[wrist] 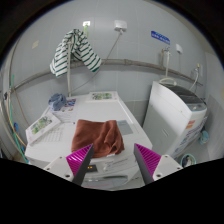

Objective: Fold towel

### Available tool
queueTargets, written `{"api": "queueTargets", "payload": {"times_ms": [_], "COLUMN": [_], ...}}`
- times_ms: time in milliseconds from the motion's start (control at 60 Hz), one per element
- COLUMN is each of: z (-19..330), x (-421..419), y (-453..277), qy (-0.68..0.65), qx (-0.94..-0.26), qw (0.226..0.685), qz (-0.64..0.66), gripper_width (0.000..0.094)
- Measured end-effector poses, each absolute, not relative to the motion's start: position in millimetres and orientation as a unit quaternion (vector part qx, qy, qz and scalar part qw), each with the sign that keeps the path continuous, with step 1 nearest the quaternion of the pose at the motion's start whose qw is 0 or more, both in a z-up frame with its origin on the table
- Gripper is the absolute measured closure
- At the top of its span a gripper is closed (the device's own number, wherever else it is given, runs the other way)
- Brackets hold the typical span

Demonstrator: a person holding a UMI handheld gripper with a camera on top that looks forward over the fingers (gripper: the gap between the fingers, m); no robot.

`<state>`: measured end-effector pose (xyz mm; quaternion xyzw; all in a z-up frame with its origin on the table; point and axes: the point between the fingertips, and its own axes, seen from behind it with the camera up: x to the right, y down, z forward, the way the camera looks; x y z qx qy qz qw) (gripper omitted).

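A rust-brown towel (98,135) lies crumpled on a white table (105,108), just ahead of my fingers. My gripper (112,160) hovers over the table's near edge, its two pink-padded fingers (78,157) spread wide apart with nothing between them. The towel's near edge reaches down toward the gap between the fingertips, apart from both pads.
A white washing machine (175,120) stands to the right of the table. A green-and-white striped garment (72,50) hangs on the wall beyond. Papers (45,124) and a blue object (60,101) lie on the table's left side. A white sheet (101,96) lies at the far edge.
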<state>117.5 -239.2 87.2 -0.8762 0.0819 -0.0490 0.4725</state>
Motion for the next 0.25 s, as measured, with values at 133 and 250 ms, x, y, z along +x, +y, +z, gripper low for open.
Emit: {"api": "queueTargets", "payload": {"times_ms": [133, 250], "z": [95, 89], "x": [90, 84], "y": [-298, -340], "qy": [0.106, 0.139], "qx": [-0.877, -0.877], "qw": [0.469, 0.459], "qz": [-0.012, 0.023], "gripper_width": [0.0092, 0.0094]}}
